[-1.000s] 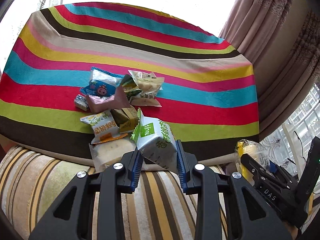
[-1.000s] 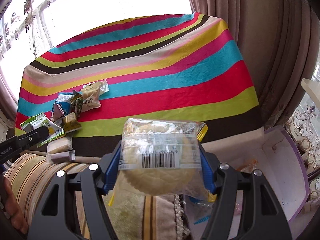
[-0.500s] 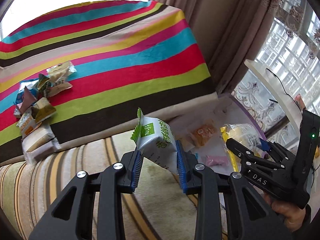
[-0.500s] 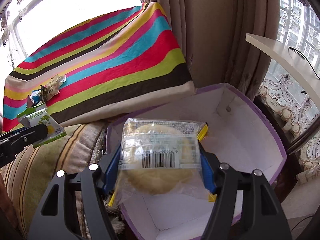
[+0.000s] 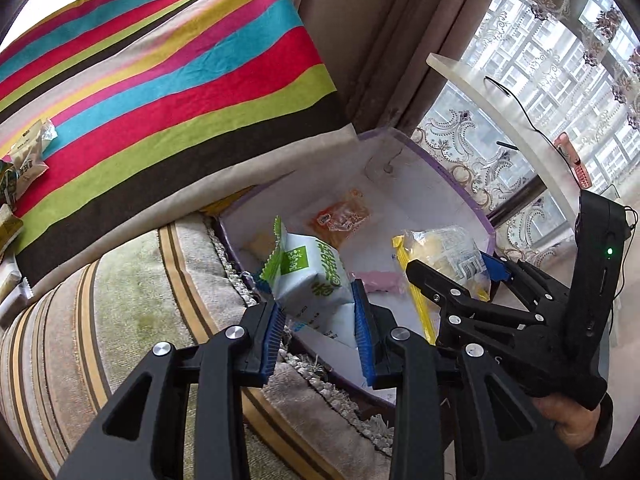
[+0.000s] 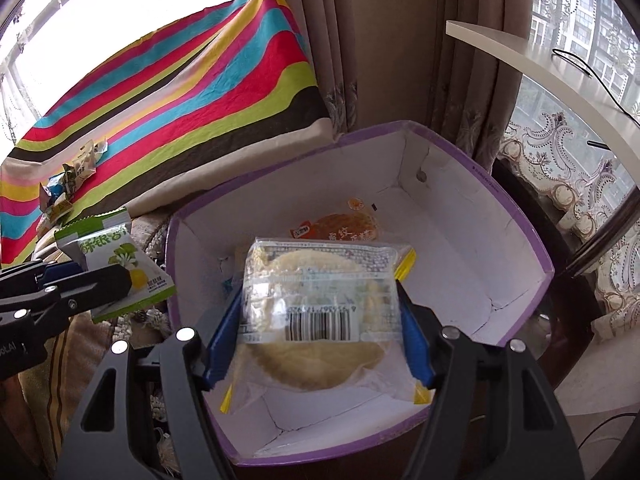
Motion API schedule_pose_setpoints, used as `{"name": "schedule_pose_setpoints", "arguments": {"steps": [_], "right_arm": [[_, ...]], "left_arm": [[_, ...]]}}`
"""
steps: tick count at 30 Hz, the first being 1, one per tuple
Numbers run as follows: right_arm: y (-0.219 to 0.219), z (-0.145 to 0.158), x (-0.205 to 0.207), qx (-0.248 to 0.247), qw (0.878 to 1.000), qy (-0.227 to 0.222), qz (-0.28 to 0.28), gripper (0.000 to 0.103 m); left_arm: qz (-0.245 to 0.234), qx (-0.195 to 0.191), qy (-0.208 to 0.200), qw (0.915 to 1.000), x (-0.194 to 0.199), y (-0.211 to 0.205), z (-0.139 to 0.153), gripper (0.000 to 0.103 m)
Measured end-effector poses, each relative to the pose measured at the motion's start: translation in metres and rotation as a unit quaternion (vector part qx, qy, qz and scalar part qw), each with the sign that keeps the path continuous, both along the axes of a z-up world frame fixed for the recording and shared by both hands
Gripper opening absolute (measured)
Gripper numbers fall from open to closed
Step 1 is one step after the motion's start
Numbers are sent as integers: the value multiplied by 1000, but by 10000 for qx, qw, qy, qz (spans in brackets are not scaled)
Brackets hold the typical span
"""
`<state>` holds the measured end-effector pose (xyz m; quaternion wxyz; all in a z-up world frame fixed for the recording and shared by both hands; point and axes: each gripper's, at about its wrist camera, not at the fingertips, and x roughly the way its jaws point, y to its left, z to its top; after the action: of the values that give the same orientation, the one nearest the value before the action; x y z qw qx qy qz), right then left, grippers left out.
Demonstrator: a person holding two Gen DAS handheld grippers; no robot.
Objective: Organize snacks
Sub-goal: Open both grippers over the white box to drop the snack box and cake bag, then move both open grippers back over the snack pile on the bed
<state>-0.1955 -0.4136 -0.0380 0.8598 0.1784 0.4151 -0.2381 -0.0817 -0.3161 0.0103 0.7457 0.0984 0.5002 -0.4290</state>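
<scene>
Snacks are being carried to the purple-rimmed white cardboard box (image 6: 532, 240), so both grippers tilt down over it. The right gripper (image 6: 320, 312) clamps a clear-wrapped round pale cake with a barcode label (image 6: 316, 292), its jaws having just eased slightly wider, poised above the box's near middle, probably ready to drop it. The left gripper (image 5: 320, 320) pinches a green-and-white snack packet (image 5: 308, 276) narrowly at the box's left edge. An orange-wrapped snack (image 6: 340, 226) already lies at the far end; more packets remain on the striped cloth (image 5: 160, 92).

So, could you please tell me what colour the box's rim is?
Purple, around a white inside; the box shows best in the right wrist view.
</scene>
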Motion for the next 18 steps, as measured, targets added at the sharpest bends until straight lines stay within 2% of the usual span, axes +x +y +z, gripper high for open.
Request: {"name": "schedule_pose_setpoints", "arguments": {"steps": [3,4,7,8,18], "right_arm": [[-3,2,-2,-15,10000,-39,-47,70],[-4,4,-3,-21,10000,-61,-58,71],[-3,8,-3,-80,9999,-83,-64,76],[-3,8,-3,-98,9999,-78,-70,76],[2,8,0,-109,9999,-8,-19,78]], "left_arm": [[-134,-3,106,9999,-3,-6,-3,31],[-184,8,128,9997,-4,-8,-4,35],[-134,6,68,9999,-4,-6,-2,59],[-103,-11,50,9999,-5,-8,-1,63],[20,-1,-139,9999,-4,-1,6,73]]}}
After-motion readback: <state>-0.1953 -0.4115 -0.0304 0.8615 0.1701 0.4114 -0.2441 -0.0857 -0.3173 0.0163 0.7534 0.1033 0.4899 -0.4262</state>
